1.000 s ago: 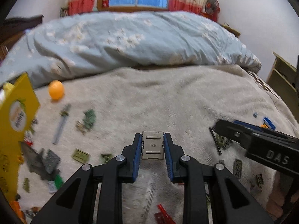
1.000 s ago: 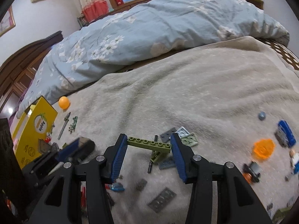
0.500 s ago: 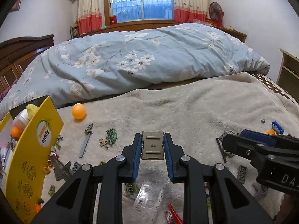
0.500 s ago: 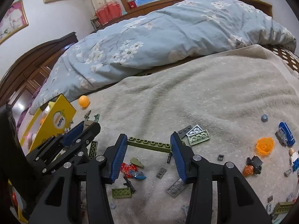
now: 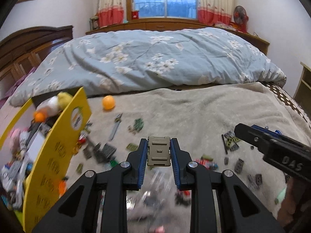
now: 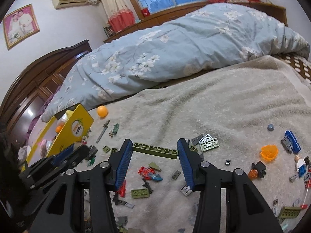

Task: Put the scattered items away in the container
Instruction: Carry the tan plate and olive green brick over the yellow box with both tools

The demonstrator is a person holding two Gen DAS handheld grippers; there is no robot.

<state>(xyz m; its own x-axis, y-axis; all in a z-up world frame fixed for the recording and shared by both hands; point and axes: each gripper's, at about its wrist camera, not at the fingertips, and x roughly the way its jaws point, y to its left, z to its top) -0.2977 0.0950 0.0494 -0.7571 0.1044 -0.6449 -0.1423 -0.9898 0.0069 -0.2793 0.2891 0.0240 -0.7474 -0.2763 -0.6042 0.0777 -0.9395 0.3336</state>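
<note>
My left gripper (image 5: 159, 151) is shut on a tan flat brick piece (image 5: 159, 154), held above the beige blanket. My right gripper (image 6: 155, 151) is shut on a long olive-green brick (image 6: 155, 150), gripped end to end. The yellow box (image 5: 58, 153) with toys inside stands at the left in the left wrist view and also shows in the right wrist view (image 6: 72, 130). Many small bricks lie scattered on the blanket (image 6: 213, 116). The right gripper shows at the right edge of the left wrist view (image 5: 272, 145).
An orange ball (image 5: 108, 102) lies near the blue floral duvet (image 5: 155, 62). A grey toy sword (image 6: 103, 131), an orange translucent piece (image 6: 269, 152), a blue piece (image 6: 291, 141) and a minifigure (image 6: 300, 164) lie on the blanket.
Both grippers have risen and tilted up with their bricks. The left one has swung left, so the yellow box's open inside shows more.
</note>
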